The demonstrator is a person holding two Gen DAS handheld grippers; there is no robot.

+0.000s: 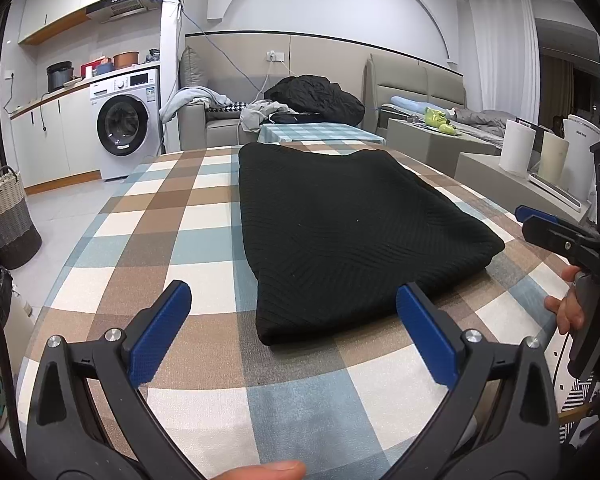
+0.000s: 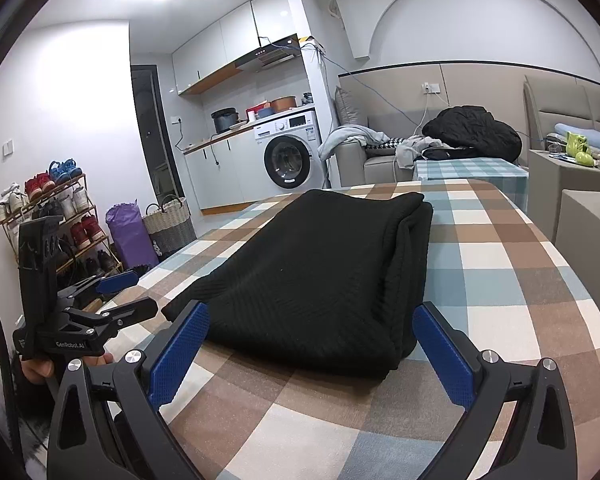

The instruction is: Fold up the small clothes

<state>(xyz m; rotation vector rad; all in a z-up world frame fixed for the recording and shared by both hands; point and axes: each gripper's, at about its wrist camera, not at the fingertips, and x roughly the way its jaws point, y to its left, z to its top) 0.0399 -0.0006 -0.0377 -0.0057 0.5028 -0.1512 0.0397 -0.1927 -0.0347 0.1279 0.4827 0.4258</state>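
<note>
A black knit garment [image 1: 340, 232] [image 2: 320, 260] lies folded into a long thick rectangle on the checked tablecloth [image 1: 180, 220] [image 2: 520, 280]. My left gripper [image 1: 294, 296] is open just above the table at the garment's near left corner, its blue pads wide apart and holding nothing. My right gripper [image 2: 311, 312] is open too, straddling the near end of the garment without gripping it. Each gripper shows in the other view: the right one [image 1: 530, 220] at the garment's right side, the left one [image 2: 134, 292] by its left corner. A hand [image 1: 568, 308] holds the right handle.
Beyond the table's far end stand a small blue-checked table [image 1: 320, 132] and a sofa piled with clothes [image 1: 316, 96]. A washing machine [image 1: 126, 120], a woven basket [image 2: 168, 220], a purple bag [image 2: 130, 232] and a shoe rack [image 2: 56, 216] are on the left. Paper rolls [image 1: 516, 152] stand on the right.
</note>
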